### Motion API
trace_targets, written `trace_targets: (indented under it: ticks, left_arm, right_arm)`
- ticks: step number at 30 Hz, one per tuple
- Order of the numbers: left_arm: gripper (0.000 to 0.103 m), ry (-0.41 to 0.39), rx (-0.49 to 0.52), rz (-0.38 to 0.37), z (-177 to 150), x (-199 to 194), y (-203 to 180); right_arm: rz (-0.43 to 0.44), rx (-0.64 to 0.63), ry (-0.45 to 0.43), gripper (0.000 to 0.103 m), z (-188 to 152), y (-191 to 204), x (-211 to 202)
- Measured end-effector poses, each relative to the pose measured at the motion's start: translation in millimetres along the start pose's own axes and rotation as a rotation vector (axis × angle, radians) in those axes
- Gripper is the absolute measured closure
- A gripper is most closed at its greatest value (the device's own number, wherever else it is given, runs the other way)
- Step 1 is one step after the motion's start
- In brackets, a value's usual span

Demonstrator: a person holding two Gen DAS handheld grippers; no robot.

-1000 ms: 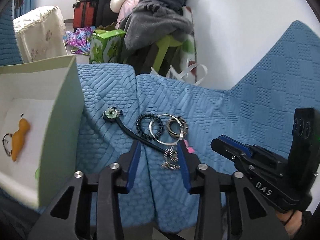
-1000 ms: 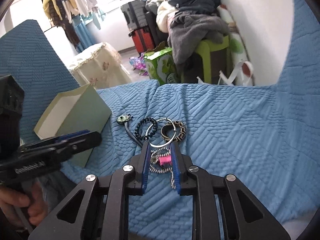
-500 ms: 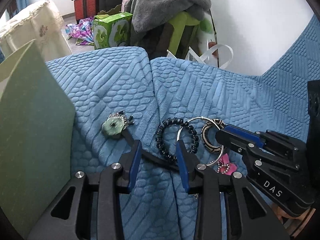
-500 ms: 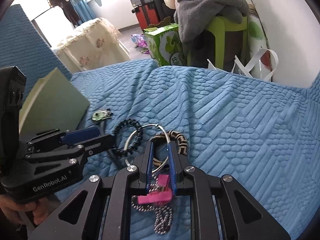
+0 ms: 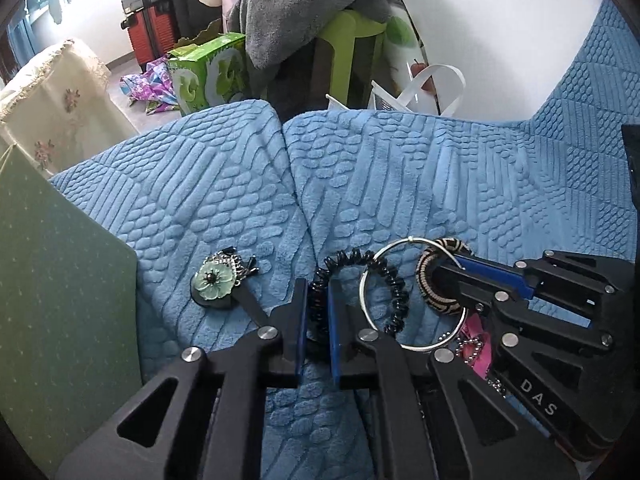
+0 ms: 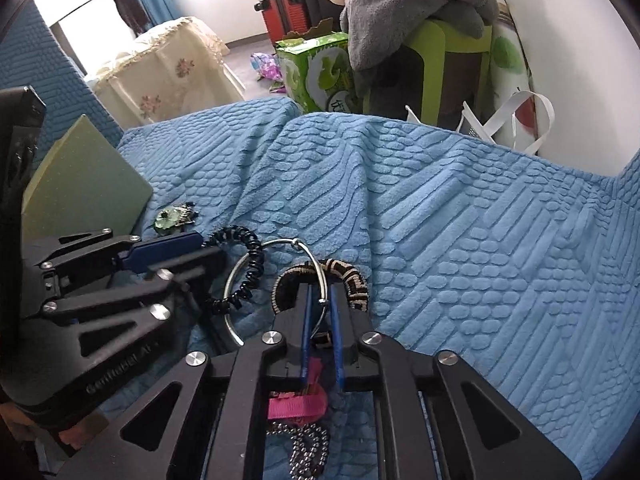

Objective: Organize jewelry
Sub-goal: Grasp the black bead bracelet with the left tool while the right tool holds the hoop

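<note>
Jewelry lies on a blue quilted sofa cover [image 5: 460,184]. My left gripper [image 5: 317,292] is shut on the black beaded bracelet [image 5: 394,292], also seen in the right wrist view [image 6: 250,276]. My right gripper [image 6: 320,296] is shut on the thin silver bangle [image 6: 310,258], with the woven tan-and-black bracelet [image 6: 352,276] around its fingertips; the bangle [image 5: 366,280] and woven bracelet [image 5: 430,276] also show in the left wrist view. A green flower pendant on a black cord [image 5: 214,280] lies to the left. A ball chain with a pink tag [image 6: 298,406] lies under my right gripper.
A pale green box [image 5: 60,300] stands at the left edge of the sofa; it also shows in the right wrist view [image 6: 86,180]. Beyond the sofa edge are a green carton [image 5: 208,72], a lime stool under grey clothes [image 5: 348,40] and a white wall.
Both grippers moved forward and down onto the jewelry. The left jaws closed on the black beaded bracelet; the right jaws narrowed around the silver bangle and woven bracelet.
</note>
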State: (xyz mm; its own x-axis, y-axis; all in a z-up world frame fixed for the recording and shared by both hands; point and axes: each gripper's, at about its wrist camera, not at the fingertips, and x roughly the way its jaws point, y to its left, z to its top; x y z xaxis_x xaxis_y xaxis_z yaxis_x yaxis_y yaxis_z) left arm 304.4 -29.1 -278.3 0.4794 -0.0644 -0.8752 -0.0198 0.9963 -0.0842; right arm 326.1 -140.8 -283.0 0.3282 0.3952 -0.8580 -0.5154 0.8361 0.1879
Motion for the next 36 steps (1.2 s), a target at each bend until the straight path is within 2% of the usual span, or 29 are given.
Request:
trace_targets:
  ticks: [6, 10, 16, 27, 36]
  left_arm:
    - [0.095, -0.014, -0.056, -0.021, -3, -7, 1]
    - [0.095, -0.029, -0.116, -0.072, -11, -19, 6]
    - [0.095, -0.063, -0.170, -0.094, -23, -41, 17]
    - [0.095, -0.114, -0.190, -0.140, -33, -81, 28]
    - [0.095, -0.148, -0.180, -0.149, -41, -118, 42]
  right_arm:
    - [-0.006, 0.005, -0.008, 0.098, -1, 2, -5]
    - [-0.029, 0.006, -0.037, 0.098, -2, 3, -15]
    - [-0.012, 0.037, -0.070, 0.098, 3, 4, -30]
    - [-0.034, -0.010, -0.158, 0.098, -16, 28, -68]
    - [-0.067, -0.033, -0.173, 0.098, -29, 52, -85]
